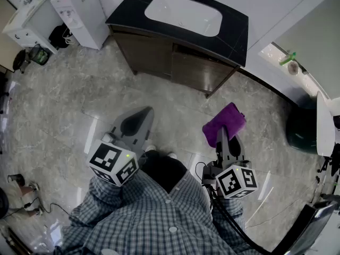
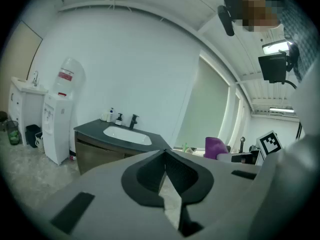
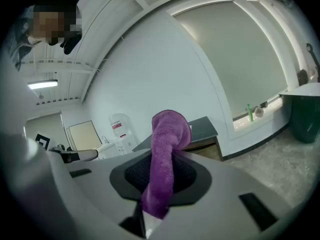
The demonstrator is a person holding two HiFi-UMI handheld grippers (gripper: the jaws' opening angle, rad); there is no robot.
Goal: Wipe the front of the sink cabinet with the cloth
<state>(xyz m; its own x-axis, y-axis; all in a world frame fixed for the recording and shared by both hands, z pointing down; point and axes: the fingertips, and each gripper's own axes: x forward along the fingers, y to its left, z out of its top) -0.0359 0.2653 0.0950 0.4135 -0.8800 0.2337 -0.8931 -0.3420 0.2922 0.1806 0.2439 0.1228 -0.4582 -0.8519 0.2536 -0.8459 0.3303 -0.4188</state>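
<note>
My right gripper (image 1: 220, 137) is pinched shut on the purple cloth (image 1: 228, 120). The floppy cloth could slip out when I rub the cabinet (image 1: 175, 62).

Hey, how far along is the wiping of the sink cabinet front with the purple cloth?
Done: the purple cloth is picked up and clamped in the right gripper. In hand: both grippers are held over the floor, well short of the cabinet. The left gripper is empty, jaws together. Left: all the wiping, since the cloth does not touch the brown cabinet front yet.
</note>
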